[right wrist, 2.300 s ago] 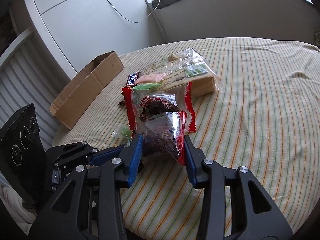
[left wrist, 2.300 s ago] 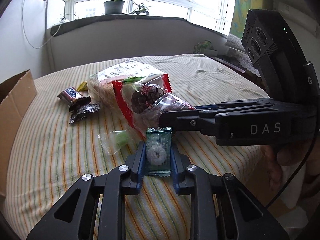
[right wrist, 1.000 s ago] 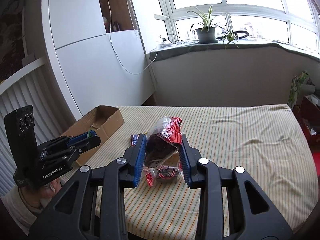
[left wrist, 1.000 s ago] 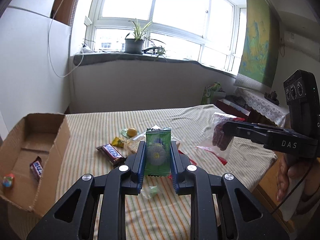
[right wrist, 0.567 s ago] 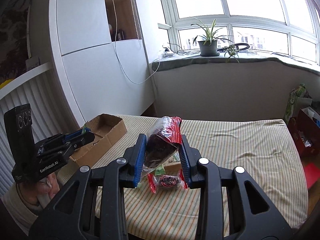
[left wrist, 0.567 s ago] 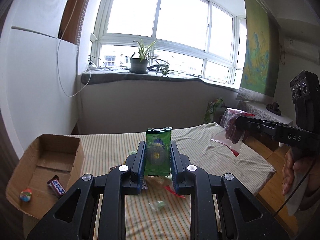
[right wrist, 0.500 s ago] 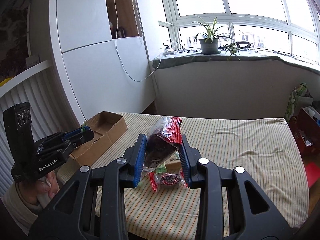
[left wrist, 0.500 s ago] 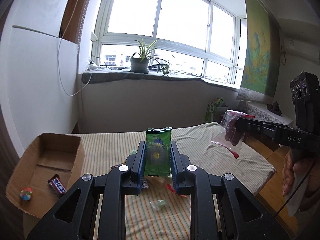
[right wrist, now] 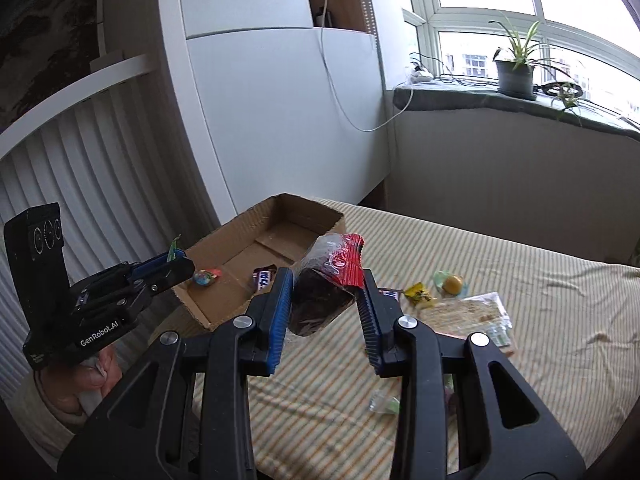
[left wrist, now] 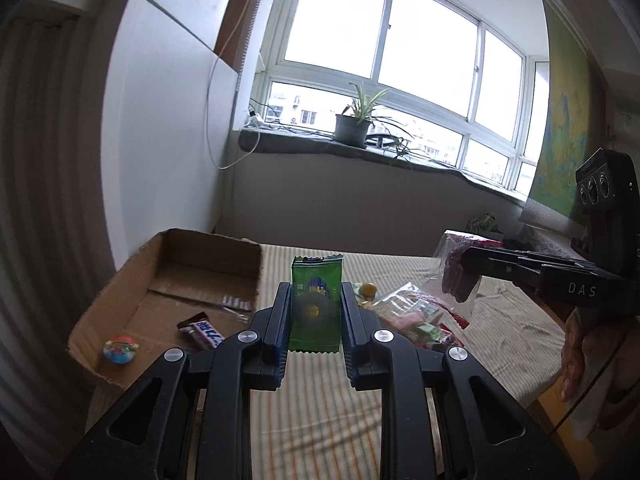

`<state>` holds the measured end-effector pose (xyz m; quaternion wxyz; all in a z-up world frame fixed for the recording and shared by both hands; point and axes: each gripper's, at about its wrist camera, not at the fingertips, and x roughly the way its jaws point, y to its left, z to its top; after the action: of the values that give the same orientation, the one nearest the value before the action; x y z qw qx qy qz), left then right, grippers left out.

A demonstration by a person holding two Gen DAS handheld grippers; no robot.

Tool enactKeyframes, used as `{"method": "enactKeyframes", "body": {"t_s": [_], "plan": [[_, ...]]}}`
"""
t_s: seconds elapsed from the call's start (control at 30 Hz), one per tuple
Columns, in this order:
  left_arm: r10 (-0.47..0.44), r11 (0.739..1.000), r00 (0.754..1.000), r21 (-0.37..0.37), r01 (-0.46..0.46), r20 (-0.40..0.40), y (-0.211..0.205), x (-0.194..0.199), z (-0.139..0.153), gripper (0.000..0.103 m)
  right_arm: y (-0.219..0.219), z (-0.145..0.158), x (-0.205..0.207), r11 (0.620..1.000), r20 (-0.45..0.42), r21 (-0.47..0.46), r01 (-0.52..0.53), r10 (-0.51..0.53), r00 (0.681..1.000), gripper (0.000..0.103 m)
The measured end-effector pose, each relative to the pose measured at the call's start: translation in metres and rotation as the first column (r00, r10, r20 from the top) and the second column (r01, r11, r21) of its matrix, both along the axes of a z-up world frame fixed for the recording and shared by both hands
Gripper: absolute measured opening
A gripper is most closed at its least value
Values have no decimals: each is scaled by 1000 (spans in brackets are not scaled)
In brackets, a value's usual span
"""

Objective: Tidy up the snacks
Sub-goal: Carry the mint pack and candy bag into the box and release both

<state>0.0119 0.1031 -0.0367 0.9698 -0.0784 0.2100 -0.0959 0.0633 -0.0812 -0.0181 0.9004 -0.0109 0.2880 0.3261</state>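
Left wrist view: we count two snacks in the cardboard box (left wrist: 208, 280), a chocolate bar (left wrist: 202, 331) and a round candy (left wrist: 120, 347). Left hand-held gripper (left wrist: 316, 316) clamps one green sachet (left wrist: 316, 300) upright, long axis vertical. Right hand-held gripper (right wrist: 325, 300) pinches a red-edged bag (right wrist: 326, 284), tilted. Loose snacks (left wrist: 412, 316) litter the striped surface (left wrist: 320, 420).

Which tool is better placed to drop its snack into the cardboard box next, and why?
Probably left: the left tool, gripping the green packet, sits beside the cardboard box; the right tool with its red-edged bag is farther away.
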Motion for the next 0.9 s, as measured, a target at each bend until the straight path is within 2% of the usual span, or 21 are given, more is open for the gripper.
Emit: {"method": "enactKeyframes", "body": {"t_s": [0.13, 0.27, 0.47, 0.6, 0.63, 0.67, 0.7, 0.73, 0.8, 0.9], "plan": [[95, 995, 995, -8, -95, -14, 43, -7, -5, 20, 56, -5, 10, 995, -6, -7, -100, 100, 995, 34], [159, 987, 987, -16, -159, -24, 74, -9, -8, 20, 93, -10, 22, 987, -14, -8, -159, 159, 987, 34], [177, 983, 983, -36, -179, -54, 95, 10, -19, 20, 129, -26, 48, 979, -50, -16, -205, 204, 978, 34], [171, 983, 981, -47, -176, -94, 102, 28, -31, 21, 144, -47, 68, 973, -100, -28, -230, 226, 969, 35], [172, 983, 979, -53, -178, -109, 104, 32, -36, 21, 148, -55, 73, 971, -119, -40, -235, 229, 966, 40], [174, 982, 977, -58, -182, -124, 106, 36, -40, 22, 148, -61, 77, 972, -128, -46, -230, 222, 966, 50], [186, 979, 973, -56, -196, -137, 108, 39, -43, 31, 148, -67, 79, 974, -134, -43, -222, 215, 968, 55], [208, 975, 967, -50, -217, -148, 109, 41, -46, 50, 146, -71, 80, 975, -141, -36, -219, 212, 967, 58], [246, 966, 958, -37, -254, -147, 113, 40, -49, 72, 143, -77, 83, 978, -154, -30, -208, 201, 967, 59], [268, 960, 952, -39, -276, -148, 115, 38, -50, 74, 140, -83, 84, 978, -165, -35, -204, 195, 967, 60]]}}
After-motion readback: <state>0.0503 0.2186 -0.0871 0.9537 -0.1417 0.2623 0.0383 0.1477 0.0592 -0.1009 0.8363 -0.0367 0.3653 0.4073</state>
